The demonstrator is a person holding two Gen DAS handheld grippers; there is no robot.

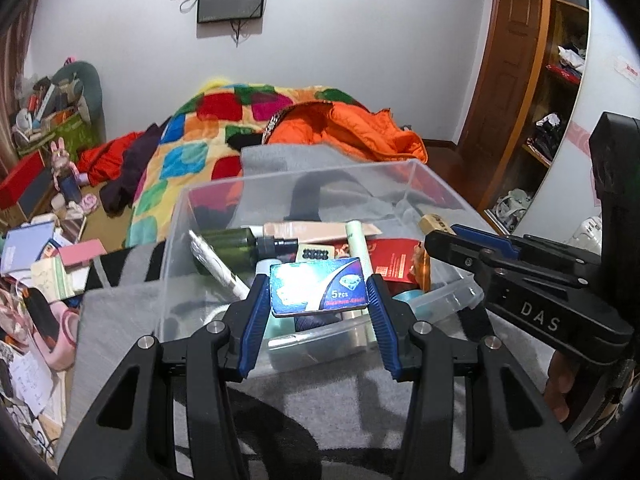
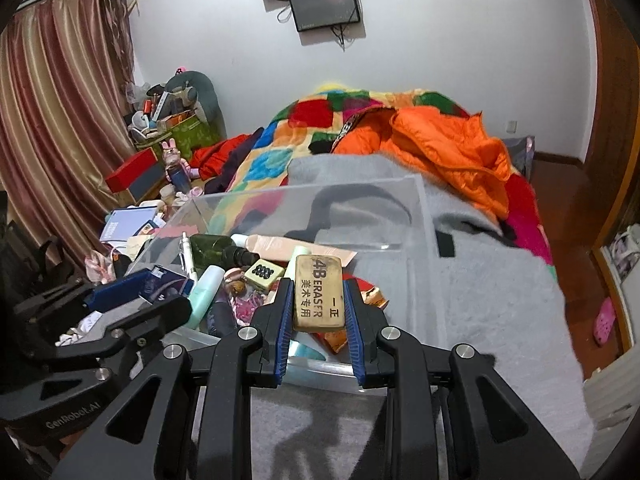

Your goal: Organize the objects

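Blue card pack (image 1: 319, 287), glossy, diamond logo and "5 PCS" print, held flat and face up, slightly tilted, over the near edge of the clear plastic box (image 1: 208, 196).

Eraser (image 2: 318, 292), tan, grimy, black "4B ERASER" print plus Chinese characters, held flat with its long side pointing away, also above the box's near side.

Clear box sits on a grey blanket, open top, cluttered inside: dark green bottle (image 1: 234, 240) on its side, white pen (image 2: 187, 256) leaning, mint tube (image 2: 206, 292), small cream tile with black dots (image 2: 264, 273), red packet (image 1: 390, 262), pink flat box (image 1: 316, 232). Items overlap loosely, no order.
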